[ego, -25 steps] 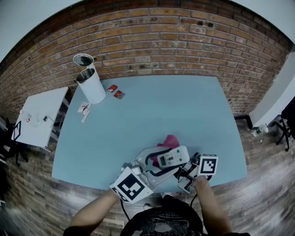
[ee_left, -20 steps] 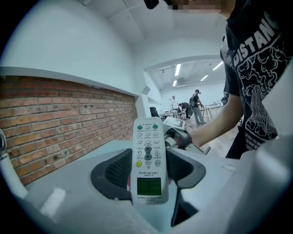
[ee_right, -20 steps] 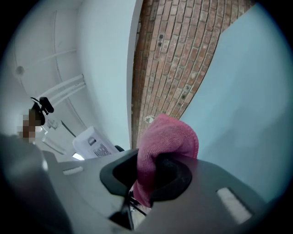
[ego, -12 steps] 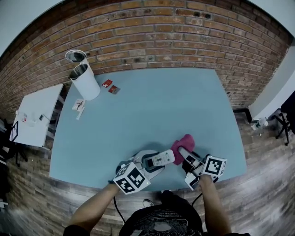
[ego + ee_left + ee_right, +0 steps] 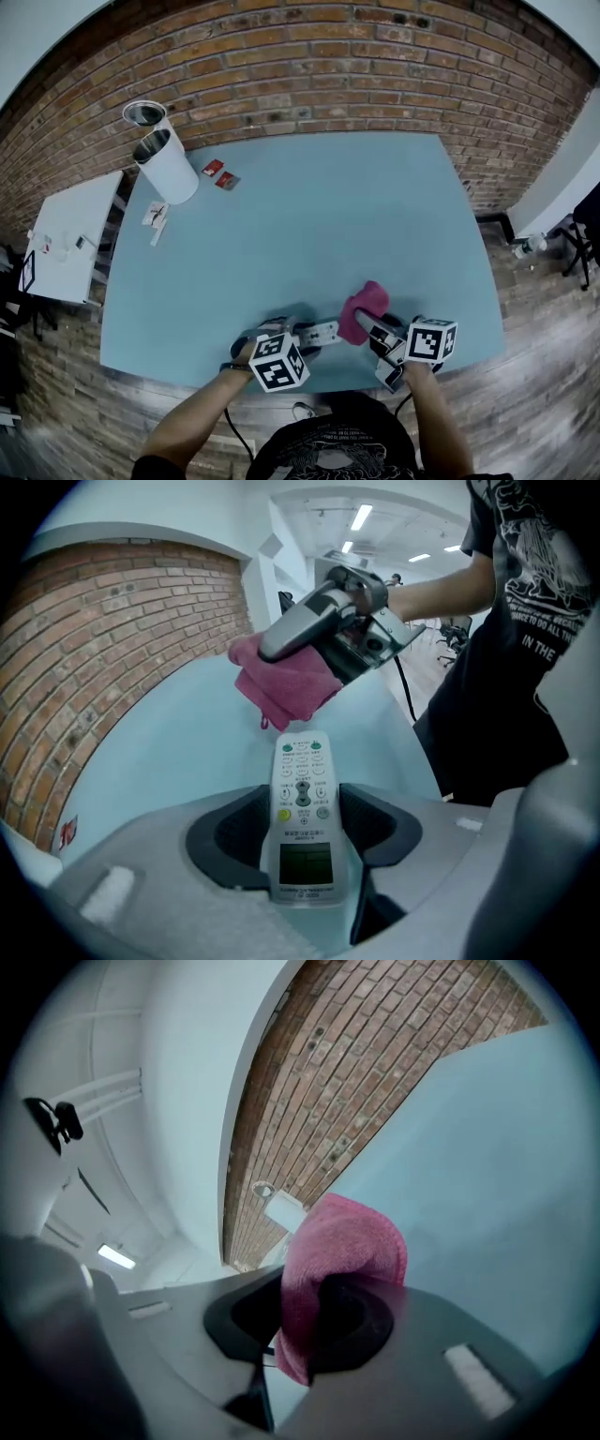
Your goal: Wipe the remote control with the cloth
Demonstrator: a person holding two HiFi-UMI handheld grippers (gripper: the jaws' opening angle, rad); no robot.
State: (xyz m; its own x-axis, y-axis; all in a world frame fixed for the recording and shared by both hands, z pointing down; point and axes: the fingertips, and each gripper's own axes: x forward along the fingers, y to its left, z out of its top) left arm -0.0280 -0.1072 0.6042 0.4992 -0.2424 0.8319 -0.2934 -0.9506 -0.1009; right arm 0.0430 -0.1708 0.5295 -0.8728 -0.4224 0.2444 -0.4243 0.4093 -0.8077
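Observation:
My left gripper (image 5: 302,336) is shut on a white remote control (image 5: 302,803), held button side up over the near edge of the blue table (image 5: 309,216). In the head view the remote (image 5: 319,332) points right toward the pink cloth (image 5: 364,309). My right gripper (image 5: 367,330) is shut on that cloth (image 5: 333,1260), which hangs folded over its jaws. In the left gripper view the cloth (image 5: 281,682) sits just beyond the remote's tip, close to it; contact is unclear.
A white cylindrical bin (image 5: 167,167) with its open lid stands at the table's far left corner. Two small red packets (image 5: 220,175) and a white wrapper (image 5: 156,217) lie near it. A brick wall (image 5: 309,66) runs behind the table.
Both grippers have drawn nearer the table's front edge. The remote has turned to point right, and the cloth has come up against its tip from the right.

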